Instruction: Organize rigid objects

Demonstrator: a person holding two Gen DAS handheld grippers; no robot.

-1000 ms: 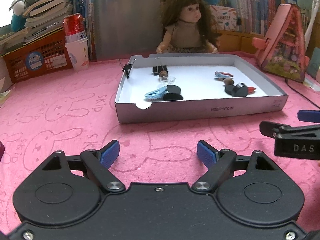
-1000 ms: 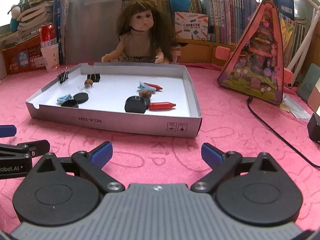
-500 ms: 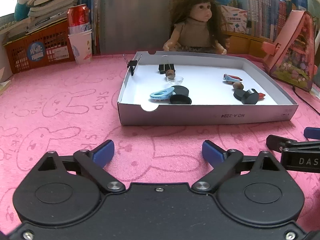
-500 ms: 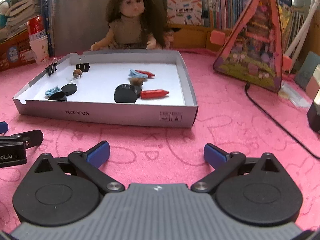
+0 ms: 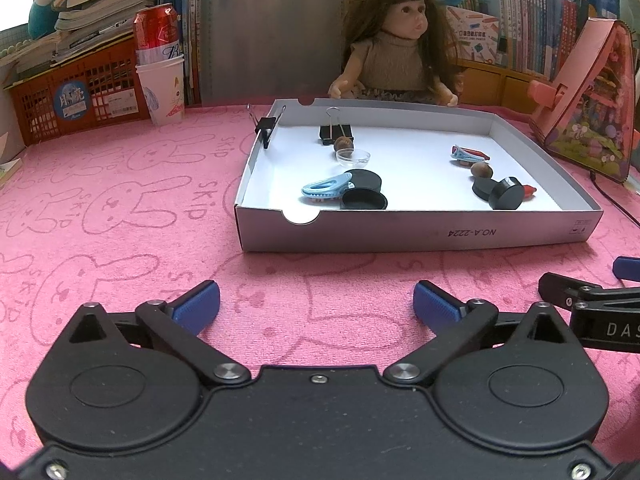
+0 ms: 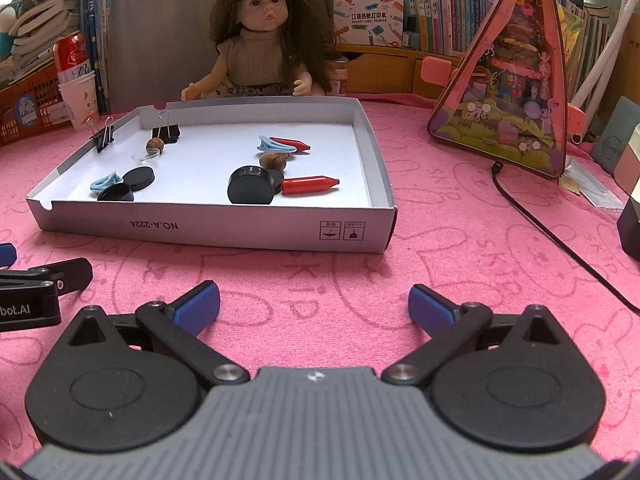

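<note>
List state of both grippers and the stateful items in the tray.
left gripper: open, empty, over the cloth.
right gripper: open, empty, over the cloth.
tray: open-topped, flat on the cloth.
binder clip on wall: clamped on the tray's left wall.
binder clip inside: loose on the tray floor.
tilted black disc: propped on edge.
red crayon: lying flat.

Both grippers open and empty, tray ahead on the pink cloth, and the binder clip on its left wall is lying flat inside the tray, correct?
Not flat: that binder clip is clamped on the tray wall, as the left wrist view shows. The rest holds.
</note>
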